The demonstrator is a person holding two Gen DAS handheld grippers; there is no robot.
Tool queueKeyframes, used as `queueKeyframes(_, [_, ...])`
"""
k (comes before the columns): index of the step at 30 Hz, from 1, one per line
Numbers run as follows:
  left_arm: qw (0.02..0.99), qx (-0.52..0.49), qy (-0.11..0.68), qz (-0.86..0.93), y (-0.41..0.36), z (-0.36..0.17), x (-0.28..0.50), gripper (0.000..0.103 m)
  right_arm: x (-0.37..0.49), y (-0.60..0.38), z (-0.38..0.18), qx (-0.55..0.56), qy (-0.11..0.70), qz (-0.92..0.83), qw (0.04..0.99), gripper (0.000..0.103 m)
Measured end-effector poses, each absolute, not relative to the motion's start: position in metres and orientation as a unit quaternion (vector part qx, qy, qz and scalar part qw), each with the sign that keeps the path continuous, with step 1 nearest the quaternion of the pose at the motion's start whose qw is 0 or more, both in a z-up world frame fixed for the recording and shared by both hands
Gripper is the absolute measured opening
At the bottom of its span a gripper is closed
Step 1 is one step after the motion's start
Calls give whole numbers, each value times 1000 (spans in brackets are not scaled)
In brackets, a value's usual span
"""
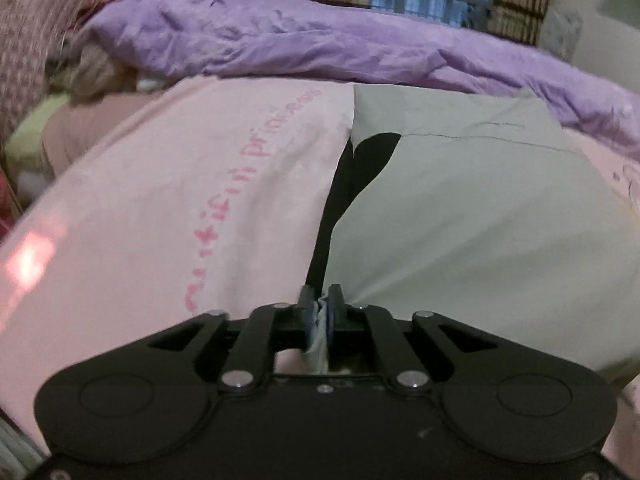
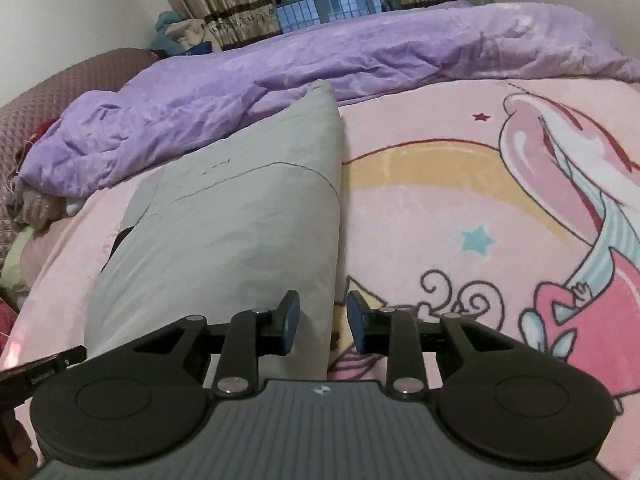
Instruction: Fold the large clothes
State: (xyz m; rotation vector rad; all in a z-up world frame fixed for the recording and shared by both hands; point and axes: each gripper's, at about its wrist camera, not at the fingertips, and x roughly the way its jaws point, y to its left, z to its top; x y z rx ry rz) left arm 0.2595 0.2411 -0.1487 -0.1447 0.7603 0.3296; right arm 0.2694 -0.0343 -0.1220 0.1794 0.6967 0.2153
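Lying on the pink cartoon blanket [image 2: 440,200] of the bed, toward its left side and just short of the heaped purple duvet [image 2: 320,64] along the far edge: the grey garment [image 2: 240,232], already doubled over into a long narrow shape with a straight fold line down its right flank. Showing a dark inner layer [image 1: 360,168] at the open left edge, so not yet lying fully flush there. Pinching the near left corner of the grey cloth: the left tongs [image 1: 319,312], pads pressed together with a bunch of pale fabric squeezed between them. Hovering at the near right edge of the garment: the right tongs [image 2: 323,320], spread apart, the cloth's folded edge sitting in the gap but neither pad pressing on it. Judging by this, roughly midway: lengthwise fold looking done, near end only half secured. Still remaining, most likely: closing the right tongs on the near right corner, carrying both near corners toward the far end to halve the length, then smoothing and squaring the edges.
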Motion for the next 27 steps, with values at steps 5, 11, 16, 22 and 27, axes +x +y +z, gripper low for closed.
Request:
queueKeyframes(5, [934, -76, 309, 165, 250, -108, 244, 65, 256, -40, -101, 104, 301, 113, 941, 31])
queueKeyframes(11, [950, -37, 273, 143, 240, -105, 268, 82, 244, -15, -86, 111, 269, 175, 941, 31])
queueKeyframes(16, [917, 32, 358, 174, 232, -181, 297, 94, 244, 8, -143, 46, 294, 165, 940, 25])
queueKeyframes(22, [918, 26, 346, 190, 236, -149, 284, 88, 241, -2, -120, 80, 319, 164, 930, 22])
queueKeyframes(27, [940, 1, 313, 139, 222, -121, 257, 89, 226, 8, -105, 49, 344, 153, 925, 22])
